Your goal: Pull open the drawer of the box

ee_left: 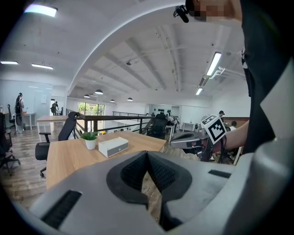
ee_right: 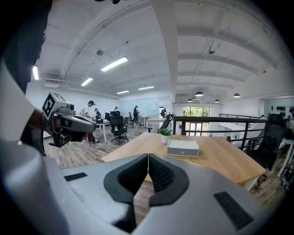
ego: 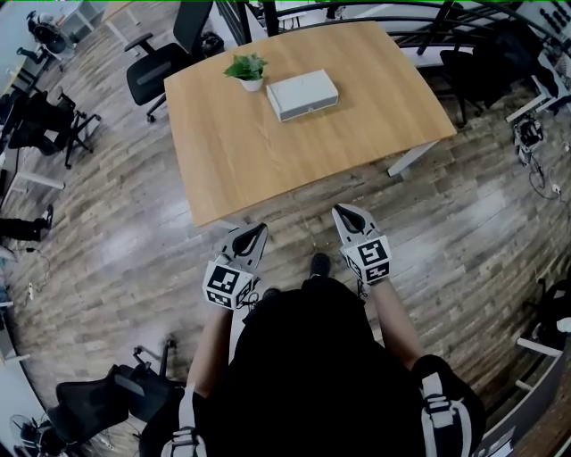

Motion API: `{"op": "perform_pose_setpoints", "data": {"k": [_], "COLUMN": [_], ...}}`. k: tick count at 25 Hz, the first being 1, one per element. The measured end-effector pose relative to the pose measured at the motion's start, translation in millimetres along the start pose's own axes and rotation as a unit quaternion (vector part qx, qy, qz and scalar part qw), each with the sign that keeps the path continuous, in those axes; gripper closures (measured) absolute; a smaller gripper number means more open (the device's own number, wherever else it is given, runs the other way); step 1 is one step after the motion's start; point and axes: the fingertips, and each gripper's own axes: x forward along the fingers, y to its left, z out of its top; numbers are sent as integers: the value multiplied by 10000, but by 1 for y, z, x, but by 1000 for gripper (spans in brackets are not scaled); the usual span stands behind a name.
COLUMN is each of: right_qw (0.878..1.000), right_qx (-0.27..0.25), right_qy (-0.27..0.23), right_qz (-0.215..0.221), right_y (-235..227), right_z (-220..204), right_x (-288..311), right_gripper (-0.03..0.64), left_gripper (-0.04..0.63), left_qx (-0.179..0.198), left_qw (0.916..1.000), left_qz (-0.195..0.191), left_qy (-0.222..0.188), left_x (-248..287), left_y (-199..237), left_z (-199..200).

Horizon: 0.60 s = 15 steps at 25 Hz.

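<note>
A flat white box (ego: pixel 302 94) with a grey drawer front lies on the wooden table (ego: pixel 268 152), toward its far side; the drawer is shut. It also shows small and distant in the left gripper view as the box (ee_left: pixel 113 146) and in the right gripper view as the box (ee_right: pixel 183 147). My left gripper (ego: pixel 258 229) and right gripper (ego: pixel 342 212) hang over the floor short of the table's near edge, both shut with nothing between the jaws. In their own views the left gripper (ee_left: pixel 147 153) and right gripper (ee_right: pixel 148 156) show jaw tips touching.
A small potted plant (ego: pixel 247 70) stands just left of the box. Black office chairs (ego: pixel 161 58) sit behind the table's left corner, another chair (ego: pixel 98 402) behind me at lower left. A railing (ego: pixel 357 13) runs beyond the table. People stand at far desks (ee_right: pixel 89 117).
</note>
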Motion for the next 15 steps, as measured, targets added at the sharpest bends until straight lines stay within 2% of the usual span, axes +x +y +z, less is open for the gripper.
{"op": "perform_pose_setpoints", "data": {"k": [15], "right_qw": [9995], "right_qx": [-110], "right_qy": [45], "right_qz": [297], "right_y": [-44], "right_z": [-8], "right_x": [4], "right_gripper": [592], "left_gripper": [572], "left_qx": [-152], "left_qw": [9993], "left_qz": [355], "left_qy": [-8], "left_x": [38], "left_y": [-14], "left_z": [5]}}
